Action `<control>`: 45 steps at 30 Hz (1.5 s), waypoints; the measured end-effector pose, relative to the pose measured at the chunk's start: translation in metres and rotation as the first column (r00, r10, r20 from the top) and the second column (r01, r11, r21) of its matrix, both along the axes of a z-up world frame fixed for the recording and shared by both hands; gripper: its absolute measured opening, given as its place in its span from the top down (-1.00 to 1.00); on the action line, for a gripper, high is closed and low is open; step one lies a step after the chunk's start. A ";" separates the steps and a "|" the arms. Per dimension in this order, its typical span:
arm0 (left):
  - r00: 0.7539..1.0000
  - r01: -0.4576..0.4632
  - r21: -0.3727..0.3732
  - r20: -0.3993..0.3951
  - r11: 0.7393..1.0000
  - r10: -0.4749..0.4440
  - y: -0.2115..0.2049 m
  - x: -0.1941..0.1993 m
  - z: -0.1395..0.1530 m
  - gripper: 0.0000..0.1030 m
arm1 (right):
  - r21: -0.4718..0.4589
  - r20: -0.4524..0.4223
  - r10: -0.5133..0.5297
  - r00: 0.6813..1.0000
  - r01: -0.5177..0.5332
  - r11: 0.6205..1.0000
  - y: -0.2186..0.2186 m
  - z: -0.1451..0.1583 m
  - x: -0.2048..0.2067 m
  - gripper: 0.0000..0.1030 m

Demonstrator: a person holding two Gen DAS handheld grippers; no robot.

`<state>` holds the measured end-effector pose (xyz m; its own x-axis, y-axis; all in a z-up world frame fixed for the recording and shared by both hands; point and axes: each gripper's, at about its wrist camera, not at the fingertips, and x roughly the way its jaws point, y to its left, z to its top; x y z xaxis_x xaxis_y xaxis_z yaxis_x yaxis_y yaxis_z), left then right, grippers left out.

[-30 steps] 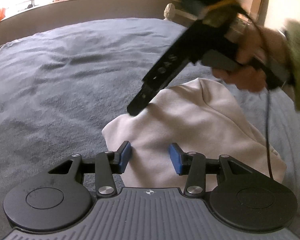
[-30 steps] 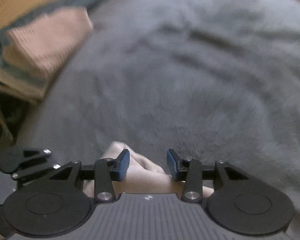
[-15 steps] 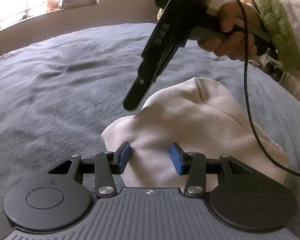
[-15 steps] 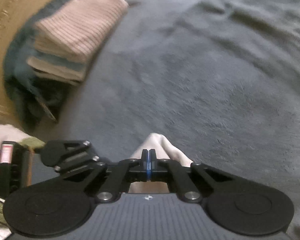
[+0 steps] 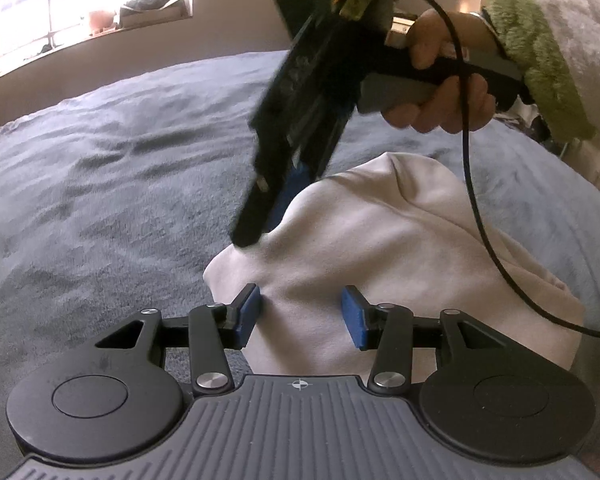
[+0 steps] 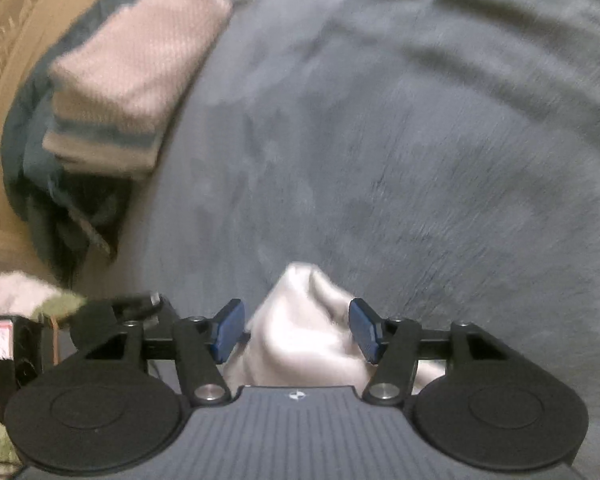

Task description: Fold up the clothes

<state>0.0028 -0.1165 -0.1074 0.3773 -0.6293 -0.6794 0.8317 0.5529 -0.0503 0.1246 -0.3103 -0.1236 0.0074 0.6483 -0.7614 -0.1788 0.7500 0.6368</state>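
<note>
Left wrist view: one cream garment (image 5: 400, 248) on blanket (image 5: 100, 184); left gripper (image 5: 300, 318) and right gripper (image 6: 296, 330) both spread, gripping nothing.

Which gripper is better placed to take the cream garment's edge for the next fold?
Probably the left gripper: it is open, low over the cream garment, with cloth between its fingers near the front edge. The right gripper is open too, but raised.

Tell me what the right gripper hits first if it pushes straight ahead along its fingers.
Most likely the cream garment: a raised fold sits between the right gripper's open fingers. Past it lies only the grey blanket. Depth is unclear.
</note>
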 end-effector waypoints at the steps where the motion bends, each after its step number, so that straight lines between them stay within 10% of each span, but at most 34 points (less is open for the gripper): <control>1: 1.000 0.000 0.000 -0.001 1.000 0.000 0.000 0.000 0.000 0.13 | -0.003 -0.010 0.031 0.999 -0.031 1.000 0.002 -0.001 -0.002 -0.07; 6: 1.000 0.004 -0.001 -0.002 1.000 -0.004 0.000 0.000 0.000 0.12 | 0.059 -0.001 0.049 0.999 -0.049 0.997 -0.012 0.006 -0.009 0.64; 12: 1.000 -0.002 -0.002 -0.005 1.000 0.002 -0.001 0.001 0.000 0.12 | 0.122 0.112 -0.052 0.992 0.038 0.992 -0.027 0.010 -0.020 0.91; 23: 1.000 -0.005 0.007 -0.012 1.000 0.006 -0.003 0.000 0.001 0.10 | 0.209 0.220 -0.395 0.892 0.352 0.912 -0.079 0.025 -0.040 0.90; 27: 1.000 -0.007 0.014 -0.015 1.000 0.007 -0.004 0.001 0.003 0.08 | 0.292 0.326 -0.488 0.810 0.405 0.867 -0.095 0.065 -0.088 0.87; 33: 1.000 -0.010 0.024 -0.020 1.000 0.010 -0.005 0.002 0.004 0.07 | 0.268 0.421 -0.474 0.773 0.393 0.880 -0.095 0.119 -0.197 0.56; 45: 0.997 -0.059 0.078 -0.037 0.995 0.062 -0.015 0.002 0.009 0.04 | -0.221 0.453 -0.381 0.806 0.515 0.828 0.002 0.038 -0.291 0.46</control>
<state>0.0052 -0.1318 -0.0983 0.3852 -0.5516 -0.7399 0.7951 0.6053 -0.0373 -0.1668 -0.3082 -0.0861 0.5616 0.2209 -0.7974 0.0570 0.9511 0.3037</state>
